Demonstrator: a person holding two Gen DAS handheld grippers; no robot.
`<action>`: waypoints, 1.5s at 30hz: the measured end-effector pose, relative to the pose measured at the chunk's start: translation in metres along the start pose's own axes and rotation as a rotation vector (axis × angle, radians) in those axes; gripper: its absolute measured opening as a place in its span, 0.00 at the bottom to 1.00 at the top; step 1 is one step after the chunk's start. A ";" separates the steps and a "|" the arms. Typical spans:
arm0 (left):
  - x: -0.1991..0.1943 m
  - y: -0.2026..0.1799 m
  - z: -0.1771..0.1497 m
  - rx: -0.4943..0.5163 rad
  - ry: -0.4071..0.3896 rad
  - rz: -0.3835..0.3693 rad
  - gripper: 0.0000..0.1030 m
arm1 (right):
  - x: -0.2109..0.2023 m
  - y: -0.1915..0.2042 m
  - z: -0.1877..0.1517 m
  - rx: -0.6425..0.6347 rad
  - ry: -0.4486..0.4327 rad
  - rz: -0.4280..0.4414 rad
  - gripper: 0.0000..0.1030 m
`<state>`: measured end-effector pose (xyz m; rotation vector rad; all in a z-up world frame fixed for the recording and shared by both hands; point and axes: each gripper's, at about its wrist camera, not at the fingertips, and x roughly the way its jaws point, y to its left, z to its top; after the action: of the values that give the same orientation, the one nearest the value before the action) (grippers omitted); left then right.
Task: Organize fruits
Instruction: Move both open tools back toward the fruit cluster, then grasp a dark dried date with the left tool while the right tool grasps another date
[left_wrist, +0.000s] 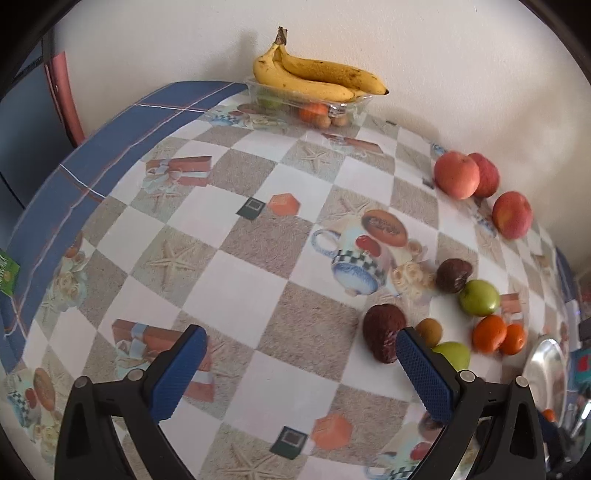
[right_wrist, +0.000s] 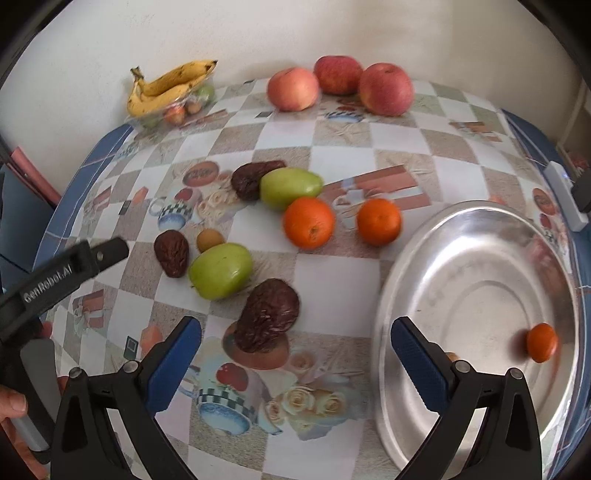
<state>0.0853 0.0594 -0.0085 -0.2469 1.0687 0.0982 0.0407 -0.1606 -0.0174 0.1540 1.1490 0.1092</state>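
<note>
My right gripper (right_wrist: 295, 334) is open above the table, with a dark wrinkled fruit (right_wrist: 266, 314) just ahead between its fingers. To its right lies a steel plate (right_wrist: 436, 258) holding one small orange (right_wrist: 542, 342). Two oranges (right_wrist: 309, 227), two green fruits (right_wrist: 220, 270), two more dark fruits (right_wrist: 171, 253) and a small brown fruit (right_wrist: 209, 239) lie loose ahead. Three apples (right_wrist: 386, 88) sit by the wall. My left gripper (left_wrist: 301, 341) is open over bare tablecloth, with a dark fruit (left_wrist: 382, 332) beside its right finger. Bananas (left_wrist: 314, 75) top a clear tray (left_wrist: 354, 103).
The table wears a checked printed cloth (left_wrist: 236, 280) with a blue border and stands against a white wall. The left gripper's body (right_wrist: 55, 280) and a hand (right_wrist: 11, 402) show at the right wrist view's left edge. A white device (right_wrist: 563, 195) lies at the table's right edge.
</note>
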 end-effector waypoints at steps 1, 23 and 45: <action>0.001 -0.001 0.001 -0.004 0.008 -0.016 1.00 | 0.002 0.002 0.001 -0.003 0.005 -0.002 0.99; 0.051 -0.043 0.010 0.147 0.172 -0.069 1.00 | 0.054 0.029 0.010 -0.053 0.106 -0.094 0.99; 0.047 -0.042 0.014 0.141 0.215 -0.219 0.36 | 0.063 0.033 0.010 -0.038 0.123 -0.133 0.99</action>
<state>0.1288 0.0201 -0.0371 -0.2498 1.2494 -0.2039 0.0756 -0.1186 -0.0645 0.0374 1.2758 0.0228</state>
